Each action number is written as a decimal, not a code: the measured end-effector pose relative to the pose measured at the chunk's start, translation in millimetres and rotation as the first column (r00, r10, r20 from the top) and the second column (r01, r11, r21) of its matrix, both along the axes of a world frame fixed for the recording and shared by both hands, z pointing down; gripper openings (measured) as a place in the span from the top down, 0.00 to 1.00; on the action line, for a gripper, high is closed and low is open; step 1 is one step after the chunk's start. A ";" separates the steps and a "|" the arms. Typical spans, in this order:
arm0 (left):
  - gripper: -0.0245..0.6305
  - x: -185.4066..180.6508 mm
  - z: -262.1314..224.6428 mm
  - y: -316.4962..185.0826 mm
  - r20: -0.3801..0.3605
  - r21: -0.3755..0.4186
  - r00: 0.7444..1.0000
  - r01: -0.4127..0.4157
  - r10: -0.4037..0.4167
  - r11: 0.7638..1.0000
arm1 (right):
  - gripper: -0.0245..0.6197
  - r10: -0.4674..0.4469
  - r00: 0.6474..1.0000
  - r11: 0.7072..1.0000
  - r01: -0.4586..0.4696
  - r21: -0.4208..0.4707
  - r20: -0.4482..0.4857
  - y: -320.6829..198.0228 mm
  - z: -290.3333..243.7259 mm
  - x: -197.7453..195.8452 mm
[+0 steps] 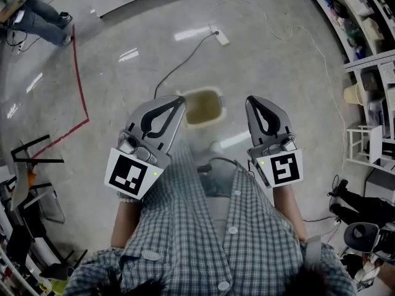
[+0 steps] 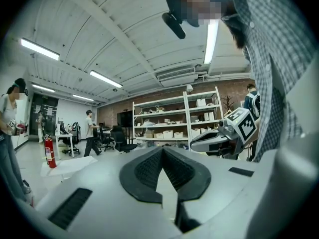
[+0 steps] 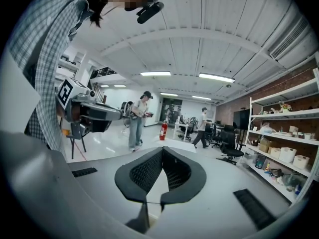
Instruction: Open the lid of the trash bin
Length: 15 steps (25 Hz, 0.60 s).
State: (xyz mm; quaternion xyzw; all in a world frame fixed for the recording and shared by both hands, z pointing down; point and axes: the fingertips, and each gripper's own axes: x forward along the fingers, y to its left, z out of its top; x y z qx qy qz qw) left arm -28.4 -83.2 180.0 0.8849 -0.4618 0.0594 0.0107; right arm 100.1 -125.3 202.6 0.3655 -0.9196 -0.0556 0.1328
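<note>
Floor: polished grey concrete floor (image 1: 123, 54) is spreading wide and open ahead, catching strips of ceiling light.
Writing: black-and-white square markers are showing on the two cubes; print on the shelf boxes is too small to read.
Trash bin: small pale rectangular trash bin with a tan-yellow top (image 1: 202, 106) is standing on the floor just ahead of the person. In the head view it is showing between the two grippers' tips, closer to the left one. Whether its lid is raised I cannot tell.
Edges: red tape line (image 1: 77, 73) is running along the floor at the left. White power strip (image 1: 221, 37) with its cable is lying beyond the bin. White shelving (image 1: 361, 60) is crowding the right side.
Left gripper: grey two-jaw left gripper (image 1: 180, 98) is pointing forward from the blue checked shirt (image 1: 203, 227). Its dark ribbed fingers (image 2: 147, 168) are meeting at the tips with nothing between them.
Right gripper: matching grey right gripper (image 1: 250, 98) is pointing forward alongside, well apart from the left. Its fingers (image 3: 144, 173) are likewise pressing together, gripping nothing.
Room: red fire extinguisher (image 2: 49, 152) is standing by a far wall, and people are walking among desks.
</note>
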 end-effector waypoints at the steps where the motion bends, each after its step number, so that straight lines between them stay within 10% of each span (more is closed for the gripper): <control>1: 0.97 0.2 0.1 0.5 0.000 -0.001 1.000 -0.001 0.001 1.000 | 0.93 0.003 1.000 1.000 -0.003 -0.004 -0.003 0.0 0.7 0.4; 15: 0.97 5.6 -1.3 2.5 0.005 -0.003 1.000 -0.013 0.013 1.000 | 0.93 0.015 1.000 1.000 -0.015 -0.008 -0.010 0.9 0.7 5.5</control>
